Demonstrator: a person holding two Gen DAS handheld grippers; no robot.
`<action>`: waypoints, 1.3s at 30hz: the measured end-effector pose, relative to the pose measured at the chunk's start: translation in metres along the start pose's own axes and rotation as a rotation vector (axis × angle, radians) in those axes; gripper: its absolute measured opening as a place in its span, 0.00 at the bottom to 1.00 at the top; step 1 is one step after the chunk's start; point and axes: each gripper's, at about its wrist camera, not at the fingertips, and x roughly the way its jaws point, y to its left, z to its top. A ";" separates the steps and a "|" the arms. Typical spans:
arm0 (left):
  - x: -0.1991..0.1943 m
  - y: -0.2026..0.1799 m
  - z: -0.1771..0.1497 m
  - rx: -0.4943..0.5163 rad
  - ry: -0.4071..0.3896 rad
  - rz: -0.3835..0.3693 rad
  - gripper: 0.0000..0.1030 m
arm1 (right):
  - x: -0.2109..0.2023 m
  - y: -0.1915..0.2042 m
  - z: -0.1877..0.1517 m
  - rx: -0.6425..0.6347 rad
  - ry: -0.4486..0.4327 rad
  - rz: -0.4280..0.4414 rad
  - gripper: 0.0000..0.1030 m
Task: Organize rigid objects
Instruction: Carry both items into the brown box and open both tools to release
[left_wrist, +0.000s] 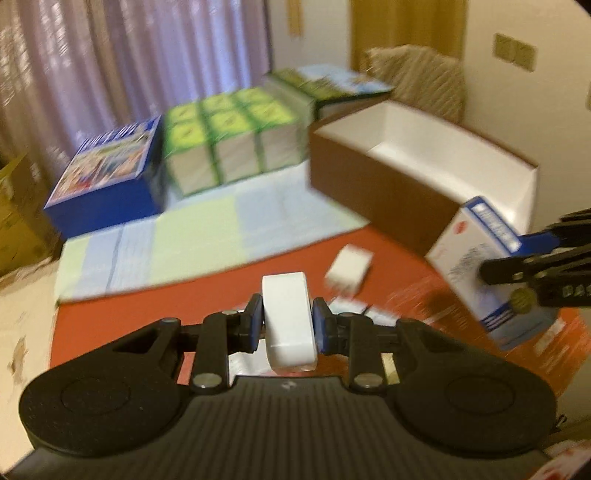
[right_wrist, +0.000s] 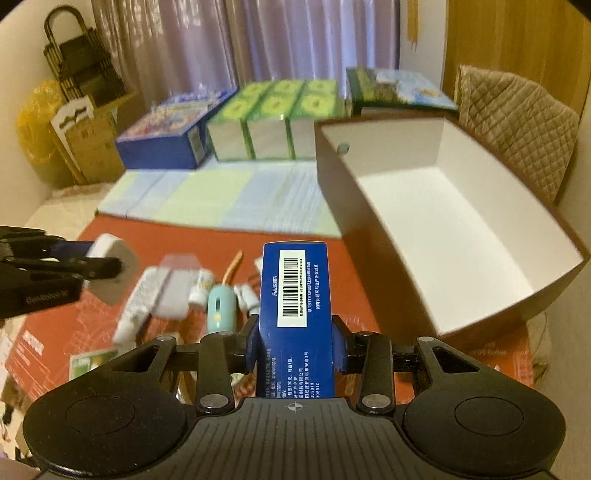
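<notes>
- Left gripper (left_wrist: 288, 326) pinches a rounded white plastic block (left_wrist: 290, 317).
- Right gripper (right_wrist: 295, 341) clamps a blue-and-white cardboard medicine box (right_wrist: 295, 314); barcode and Chinese print face up.

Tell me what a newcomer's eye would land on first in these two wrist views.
First, each hand-held gripper is loaded: the left hand-held gripper is clamped on a white block, and the right hand-held gripper grips a blue medicine box showing its barcode. Next comes the big open cardboard box, white inside, ahead on the right, with small loose items scattered on the red surface between the grippers.
</notes>
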 end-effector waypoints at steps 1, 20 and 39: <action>-0.001 -0.007 0.007 0.010 -0.015 -0.017 0.24 | -0.005 -0.002 0.003 0.004 -0.014 -0.001 0.34; 0.040 -0.133 0.114 0.127 -0.136 -0.193 0.24 | -0.046 -0.113 0.060 0.085 -0.184 -0.127 0.34; 0.137 -0.183 0.132 0.073 0.035 -0.182 0.24 | 0.023 -0.199 0.067 0.077 -0.083 -0.118 0.34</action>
